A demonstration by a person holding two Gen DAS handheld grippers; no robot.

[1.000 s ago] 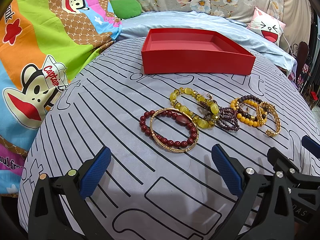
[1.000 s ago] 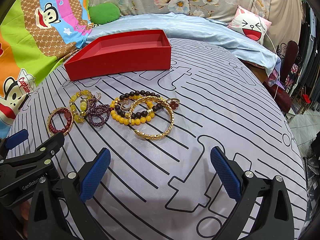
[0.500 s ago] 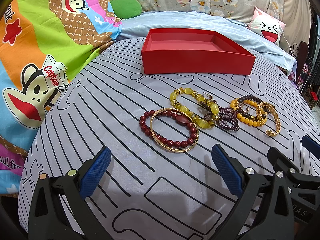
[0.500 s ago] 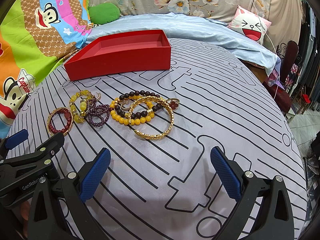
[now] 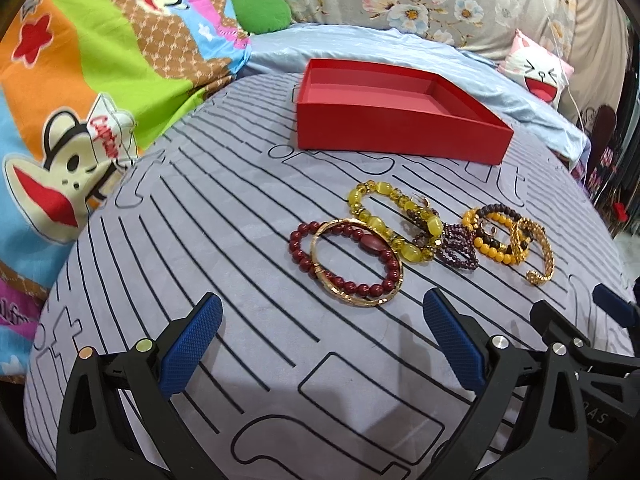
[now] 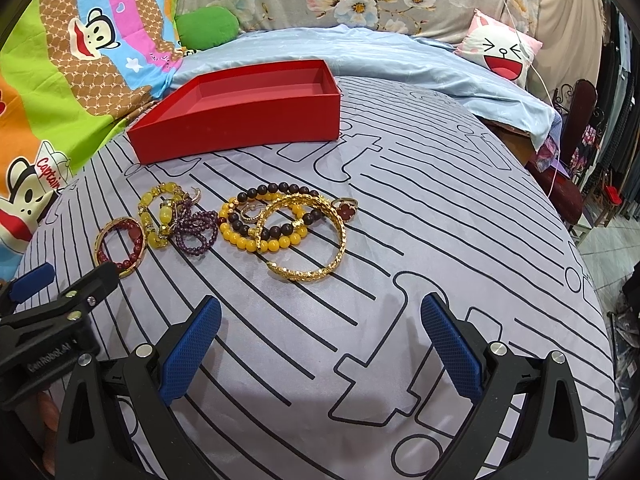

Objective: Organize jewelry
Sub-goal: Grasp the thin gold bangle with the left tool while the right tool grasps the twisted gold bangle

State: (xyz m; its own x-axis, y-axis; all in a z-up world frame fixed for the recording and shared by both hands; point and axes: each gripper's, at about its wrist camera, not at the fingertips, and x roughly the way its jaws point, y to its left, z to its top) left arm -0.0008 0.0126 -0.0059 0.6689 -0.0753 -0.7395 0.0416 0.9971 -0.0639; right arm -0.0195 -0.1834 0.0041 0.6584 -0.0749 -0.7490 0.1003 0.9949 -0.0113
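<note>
"GenRobot.AI" printed on the left gripper point(image 6: 28, 286) — quilt point(image 5: 92, 80) reads "Captain". Red box point(image 5: 400, 120) empty, bracelets point(image 6: 280, 224) outside. Both the left and the right gripper point(image 6: 320, 344) wide open, holding nothing.

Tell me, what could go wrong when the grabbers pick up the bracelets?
1. The yellow glass-bead bracelet lies tangled with the purple bead bracelet, so lifting one might drag the other.
2. The thin gold bangle overlaps the dark red bead bracelet; the open left gripper could pinch both or slip off.
</note>
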